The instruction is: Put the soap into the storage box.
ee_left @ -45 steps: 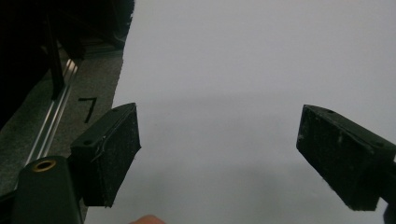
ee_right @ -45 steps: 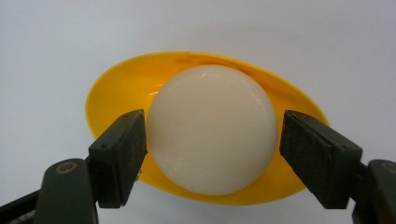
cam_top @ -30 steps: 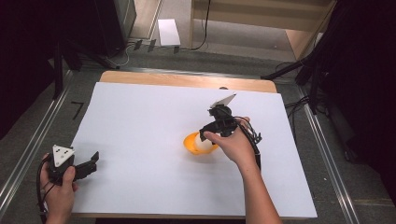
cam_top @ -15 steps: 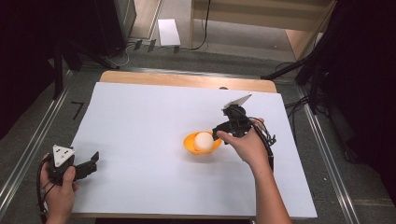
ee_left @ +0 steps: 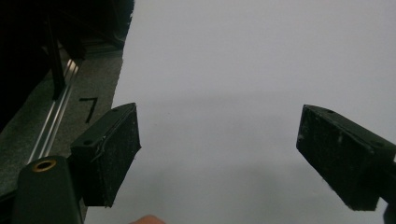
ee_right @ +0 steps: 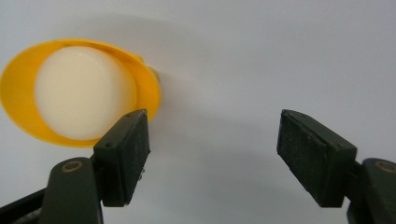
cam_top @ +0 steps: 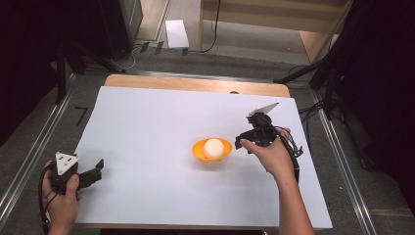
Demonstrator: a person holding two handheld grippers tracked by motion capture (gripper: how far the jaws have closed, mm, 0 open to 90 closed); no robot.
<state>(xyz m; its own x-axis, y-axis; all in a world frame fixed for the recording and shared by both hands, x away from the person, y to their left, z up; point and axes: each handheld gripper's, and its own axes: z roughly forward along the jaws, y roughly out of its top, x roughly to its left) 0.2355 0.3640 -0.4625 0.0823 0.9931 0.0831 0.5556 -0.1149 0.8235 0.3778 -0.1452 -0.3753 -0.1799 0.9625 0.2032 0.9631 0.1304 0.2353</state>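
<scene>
An orange bowl (cam_top: 196,151) sits near the middle of the white table sheet (cam_top: 147,127), and a pale round ball (cam_top: 214,146) rests inside it. In the right gripper view the bowl (ee_right: 148,91) and ball (ee_right: 79,91) lie up and to the left. My right gripper (cam_top: 241,142) hangs just right of the bowl, open and holding nothing; its jaws (ee_right: 212,156) stand wide apart over bare sheet. Near the front left corner my left gripper (cam_top: 98,170) rests low, also open, with only white sheet between its jaws (ee_left: 219,156).
The sheet covers a wooden table whose far edge (cam_top: 195,84) shows bare. Metal rails (cam_top: 29,156) run along the left and right sides. A black mark (ee_left: 89,108) lies on the grey floor left of the sheet. Dark stands and cables stand at the far side.
My right gripper has drawn back to the right, away from the bowl, leaving the ball uncovered inside it. The left gripper has stayed in place.
</scene>
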